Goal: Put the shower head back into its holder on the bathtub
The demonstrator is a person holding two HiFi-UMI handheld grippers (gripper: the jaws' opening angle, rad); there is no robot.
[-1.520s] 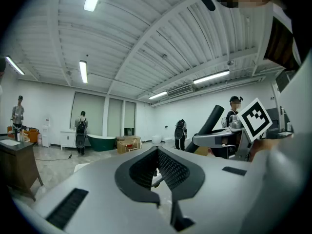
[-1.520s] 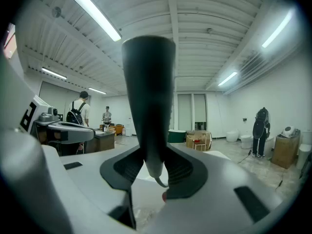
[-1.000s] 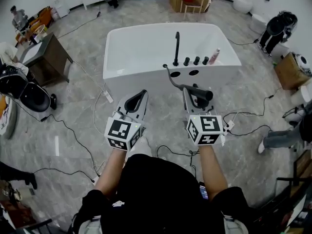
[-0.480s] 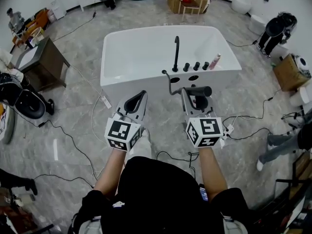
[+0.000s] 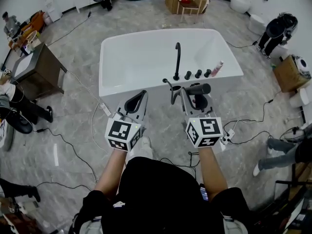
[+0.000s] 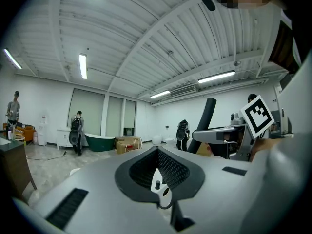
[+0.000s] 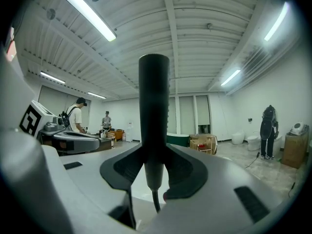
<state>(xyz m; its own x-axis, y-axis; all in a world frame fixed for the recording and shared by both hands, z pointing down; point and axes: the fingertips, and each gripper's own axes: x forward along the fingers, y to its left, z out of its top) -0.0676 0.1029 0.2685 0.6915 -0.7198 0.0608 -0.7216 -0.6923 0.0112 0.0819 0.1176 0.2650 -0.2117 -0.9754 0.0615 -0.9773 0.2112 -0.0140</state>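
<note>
Grip comes first: your right gripper [image 5: 194,95] is pinching the black shower head [image 5: 199,88] by its handle, one jaw pressed against each side. The handle stands straight up in the right gripper view and lies crosswise just above the near rim of the bathtub [image 5: 126,87] in the head view. Held that way, the hose [image 5: 170,89] curves freely from the handle back down to the rim, so you can probably lower the handle without dragging it. Your left gripper [image 5: 142,95] has its tips pressed together on nothing and sits beside the right one, just off the tub's near edge. It seems parked there to leave the rim free. Count what is on the tub: one shower head, one hose, one tall black faucet [image 5: 177,57], three black knobs [image 5: 198,74] in a row along the near rim, and one pink bottle [image 5: 217,68] at the right end of that row. The holder is likely on that rim under your right gripper, but you cannot pick it out from here.
</note>
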